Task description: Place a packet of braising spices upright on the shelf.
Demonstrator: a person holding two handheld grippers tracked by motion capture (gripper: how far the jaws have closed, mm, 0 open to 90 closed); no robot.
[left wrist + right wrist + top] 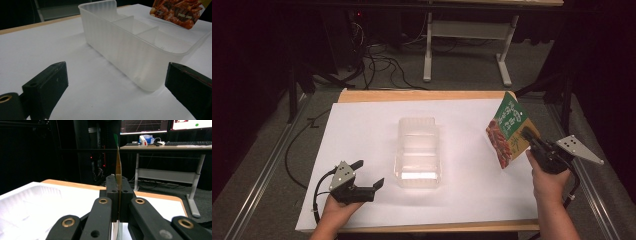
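A clear plastic box (418,152) with inner dividers stands in the middle of the white sheet (362,130); it rises close ahead in the left gripper view as the clear box (130,47). My right gripper (529,137) is shut on a green and orange snack packet (508,131), held up above the table's right side. The right gripper view shows the packet (118,167) edge-on, pinched between the jaws. My left gripper (368,174) rests open on the sheet, left of the box, with nothing between its fingers (47,85).
The wooden table edge (422,95) runs along the far side. Cables (382,65) and a desk frame (462,50) stand on the floor beyond. A desk with monitors and a keyboard (185,143) is in the background.
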